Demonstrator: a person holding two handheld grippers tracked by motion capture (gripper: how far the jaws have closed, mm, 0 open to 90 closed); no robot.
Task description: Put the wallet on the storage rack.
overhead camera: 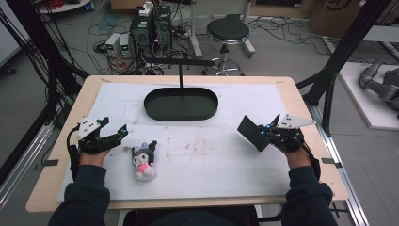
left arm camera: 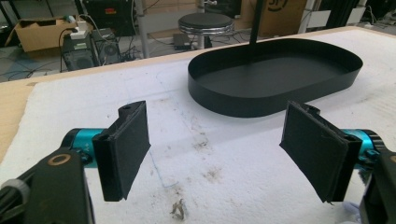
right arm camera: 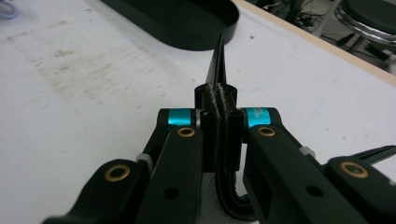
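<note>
Left gripper point(overhead camera: 123, 130) at 9 o'clock, jaws wide, empty; plush toy point(overhead camera: 143, 160) just beside it at 5. Right gripper point(overhead camera: 263, 130) at 3 o'clock clamps flat black card point(overhead camera: 249, 132). Black oval tray point(overhead camera: 180, 103) at 12.

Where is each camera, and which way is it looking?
High view: above the person, looking down at the table; both hands and sleeves show.
Left gripper view: on the left gripper, facing the black tray; jaws apart.
Right gripper view: on the right gripper, facing the tray's end; jaws shut on a flat black piece.
All share the tray.
</note>
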